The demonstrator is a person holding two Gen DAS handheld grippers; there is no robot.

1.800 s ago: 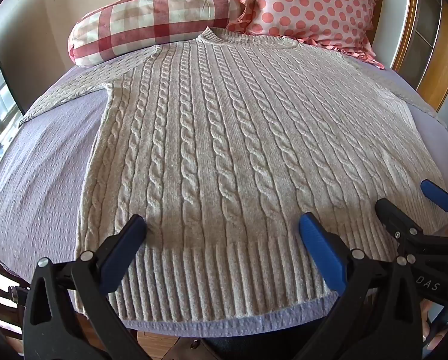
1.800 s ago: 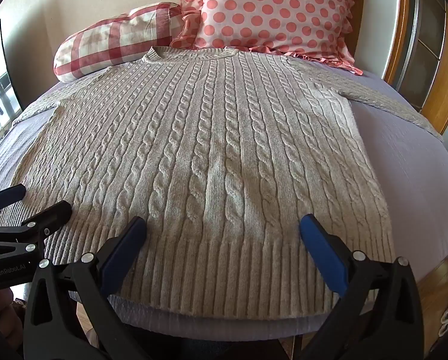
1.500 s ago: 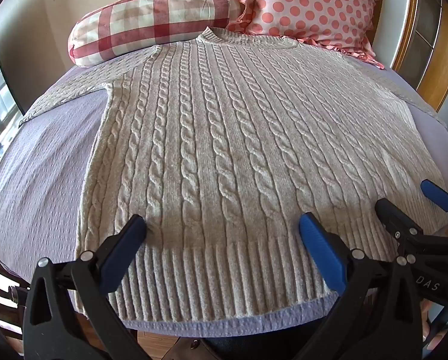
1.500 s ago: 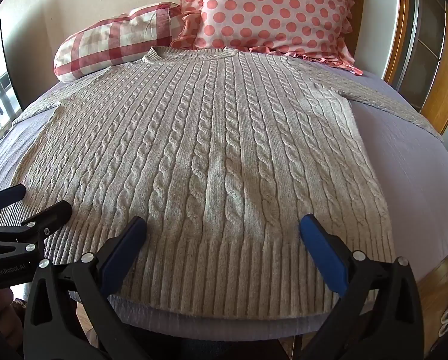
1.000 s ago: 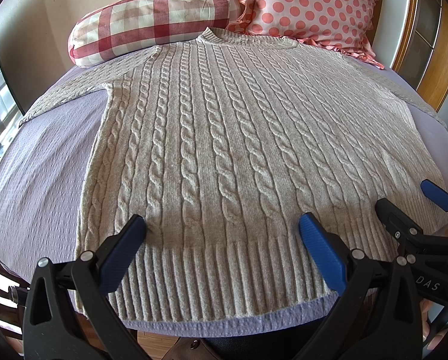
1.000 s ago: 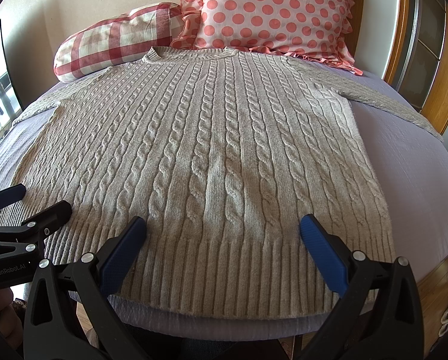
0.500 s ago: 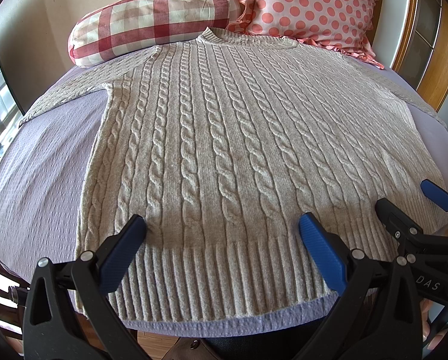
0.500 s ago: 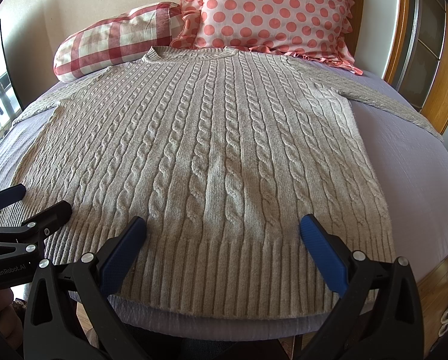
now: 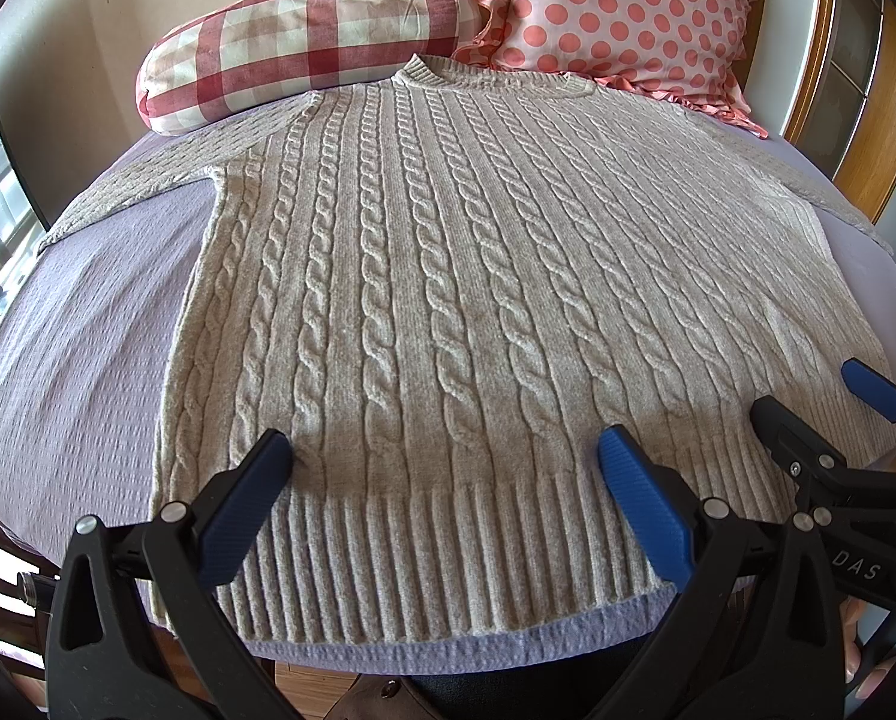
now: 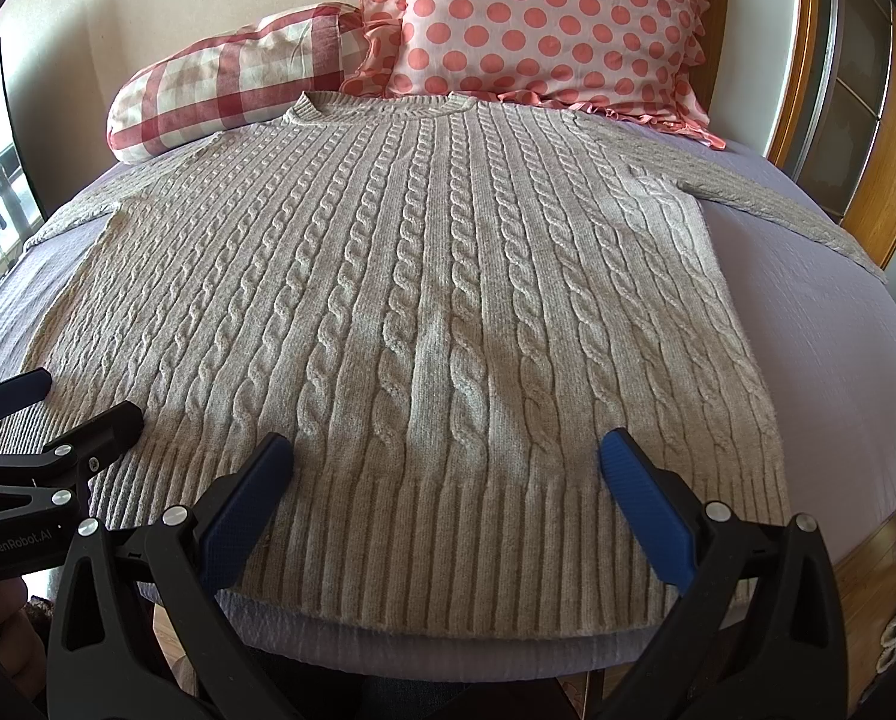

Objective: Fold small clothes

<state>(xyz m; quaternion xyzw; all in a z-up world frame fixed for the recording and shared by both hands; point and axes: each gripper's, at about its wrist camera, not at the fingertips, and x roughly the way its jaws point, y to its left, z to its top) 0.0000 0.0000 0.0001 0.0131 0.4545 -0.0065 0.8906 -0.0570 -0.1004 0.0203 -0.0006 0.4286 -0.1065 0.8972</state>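
A beige cable-knit sweater [image 9: 478, 300] is lying flat, face up, on the lavender bed [image 9: 82, 360], its collar reaching toward a checked pillow [image 9: 304, 42] and a dotted pillow [image 9: 622, 12]. The left hand-held gripper [image 9: 445, 456] and the right hand-held gripper [image 10: 448, 456] are both hanging just above the ribbed hem, side by side, jaws spread wide and gripping nothing.

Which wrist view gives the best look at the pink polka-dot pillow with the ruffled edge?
The right wrist view: the pink polka-dot pillow sits near the top centre, showing most of its face and both ruffled side edges behind the beige cable-knit sweater. The left wrist view pushes it to the upper right, beside the red checked pillow.
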